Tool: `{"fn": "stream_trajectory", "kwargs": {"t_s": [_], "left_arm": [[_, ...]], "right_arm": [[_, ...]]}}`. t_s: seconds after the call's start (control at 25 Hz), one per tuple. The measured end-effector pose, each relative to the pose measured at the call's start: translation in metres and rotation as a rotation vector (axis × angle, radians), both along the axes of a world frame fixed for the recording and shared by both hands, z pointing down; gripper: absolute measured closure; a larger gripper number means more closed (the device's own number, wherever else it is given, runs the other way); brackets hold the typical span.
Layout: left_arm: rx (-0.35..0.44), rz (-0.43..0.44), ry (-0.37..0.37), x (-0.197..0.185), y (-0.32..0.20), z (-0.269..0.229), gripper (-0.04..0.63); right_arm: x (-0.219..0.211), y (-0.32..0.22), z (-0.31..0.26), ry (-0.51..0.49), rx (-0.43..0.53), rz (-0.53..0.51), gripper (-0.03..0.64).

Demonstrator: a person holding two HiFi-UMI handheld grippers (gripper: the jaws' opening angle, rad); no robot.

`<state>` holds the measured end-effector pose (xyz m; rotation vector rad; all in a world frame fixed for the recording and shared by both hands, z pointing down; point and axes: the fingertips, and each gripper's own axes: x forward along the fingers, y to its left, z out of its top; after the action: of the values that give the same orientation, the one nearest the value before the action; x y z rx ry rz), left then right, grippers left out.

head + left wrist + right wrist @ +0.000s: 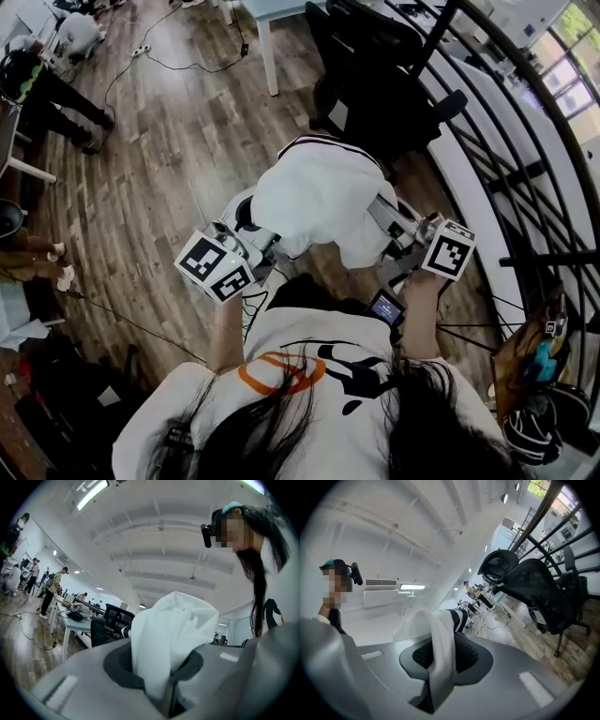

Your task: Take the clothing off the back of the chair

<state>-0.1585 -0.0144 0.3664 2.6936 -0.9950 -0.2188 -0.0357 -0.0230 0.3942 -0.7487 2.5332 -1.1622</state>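
In the head view, the white garment [323, 197] covers the jaw tips of the left gripper [251, 246] and the right gripper [401, 230]. The black chair [375, 84] is cut off by the top edge and sits partly behind the railing [506, 122]. In the left gripper view, the distant people [49, 590] are too small to make out.

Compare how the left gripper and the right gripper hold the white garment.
The left gripper pinches a thick bunched wad of the white garment; the right gripper pinches only a thin folded edge. The left gripper holds its left side, the right gripper its right side. Both are shut on it.
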Motion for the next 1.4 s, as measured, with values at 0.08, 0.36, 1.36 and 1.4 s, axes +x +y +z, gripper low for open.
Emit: {"fn": "stream_trajectory", "kwargs": {"t_s": [0.08, 0.36, 1.36, 1.4], "left_arm": [[-0.012, -0.003, -0.005, 0.006, 0.0, 0.002, 0.488], [-0.063, -0.014, -0.017, 0.048, 0.011, 0.022, 0.488], [-0.156, -0.047, -0.059, 0.16, 0.114, 0.06, 0.488], [-0.154, -0.048, -0.064, 0.16, 0.116, 0.06, 0.488]], "right_arm": [[0.006, 0.002, 0.003, 0.011, -0.006, 0.017, 0.532], [0.049, 0.018, 0.021, 0.085, -0.035, 0.095, 0.532], [0.152, 0.119, 0.066, 0.317, -0.021, 0.144, 0.532], [0.152, 0.12, 0.067, 0.326, -0.015, 0.143, 0.532]]}}
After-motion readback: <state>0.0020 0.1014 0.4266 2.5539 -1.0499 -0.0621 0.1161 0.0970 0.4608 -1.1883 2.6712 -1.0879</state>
